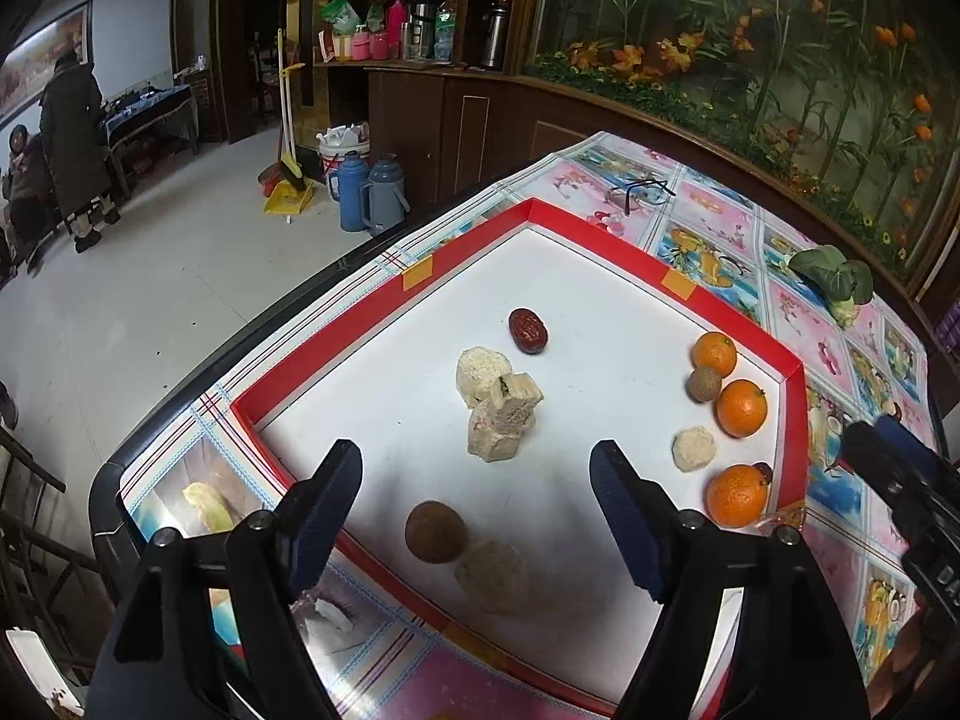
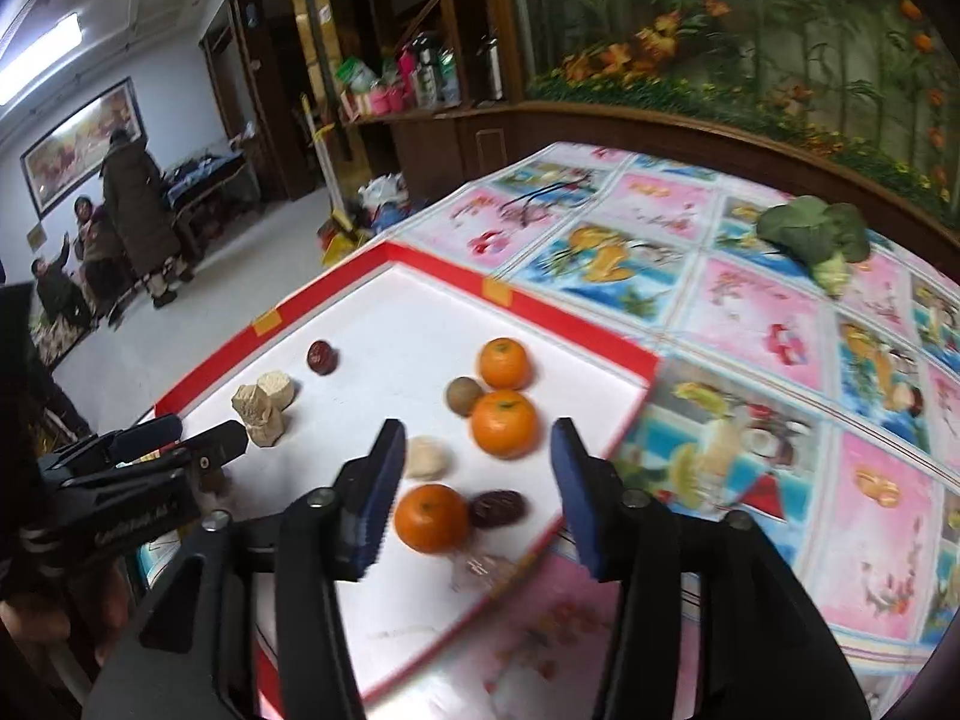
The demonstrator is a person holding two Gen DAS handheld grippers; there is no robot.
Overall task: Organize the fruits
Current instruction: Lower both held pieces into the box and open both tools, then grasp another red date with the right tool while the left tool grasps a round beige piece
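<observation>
Left gripper (image 1: 477, 468) spread wide, empty above tray (image 1: 384, 276); right gripper (image 2: 477, 492) likewise, straddling orange (image 2: 431, 517).

1. A family home's living area: dark wooden cabinets (image 1: 456, 120) line the wall, their counter crowded with flasks and jars (image 1: 414, 24).
2. Thermos jugs (image 1: 369, 192), a broom and dustpan (image 1: 288, 180) stand on the tiled floor.
3. People (image 1: 66, 138) gather at a side table beneath a framed painting (image 2: 84, 138).
</observation>
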